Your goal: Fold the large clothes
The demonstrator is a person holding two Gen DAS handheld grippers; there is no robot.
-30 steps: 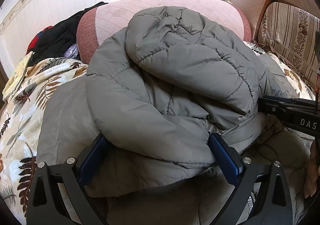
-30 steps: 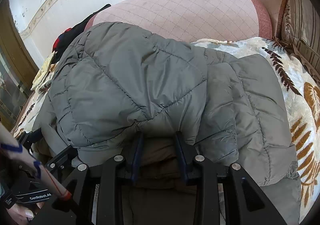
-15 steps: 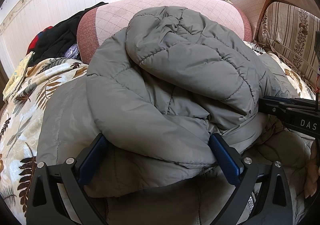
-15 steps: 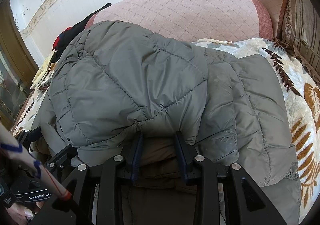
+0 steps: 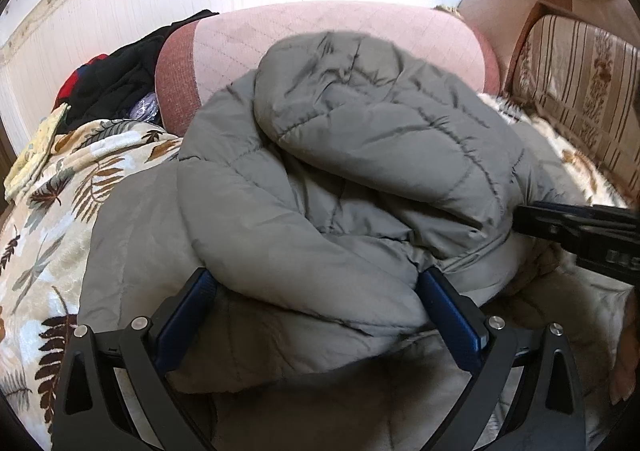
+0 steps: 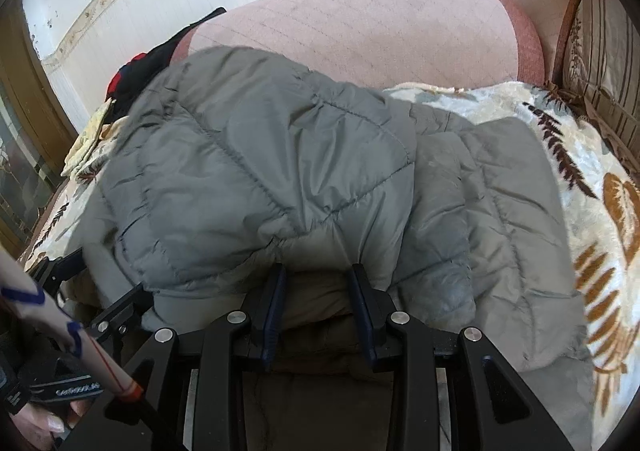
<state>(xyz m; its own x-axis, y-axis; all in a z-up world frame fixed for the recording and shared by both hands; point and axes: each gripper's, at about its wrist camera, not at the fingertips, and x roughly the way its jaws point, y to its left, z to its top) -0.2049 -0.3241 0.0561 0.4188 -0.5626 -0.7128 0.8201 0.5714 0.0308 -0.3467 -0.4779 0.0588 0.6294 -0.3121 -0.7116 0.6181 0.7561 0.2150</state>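
**Two grippers on the puffer jacket, mid-fold: advice from the sidelines**

Left wrist view: the left gripper [image 5: 316,287] had its jaws set wide, w/ a fat roll of the grey puffer jacket [image 5: 360,171] bulging between the blue pads [image 5: 452,315]. The roll filled the gap and both pads seemed to touch it, so I read that as a grip on the jacket, not an idle open jaw. The jacket lay heaped straight ahead of the fingers and above them in frame, on the leaf-print blanket [image 5: 48,211], w/ the pink cushion [image 5: 320,35] beyond. The right gripper [image 5: 576,227] poked in from the far right edge, level w/ the roll.

Right wrist view: the right gripper [image 6: 316,283] was closed to a narrow gap, pinching the jacket's hem edge, approx. where the grey shell met the brown lining [image 6: 316,303]. The folded-over bulk sat just ahead of the fingertips; a flat quilted panel lay off to the right. A hand and sleeve [image 6: 36,311] showed low left.

To do this step well, I'd have said: keep both grips firm, move both hands together at one height, carry the doubled edge forward, lay it square, then let go. Puffy fabric springs back, so press down before release.
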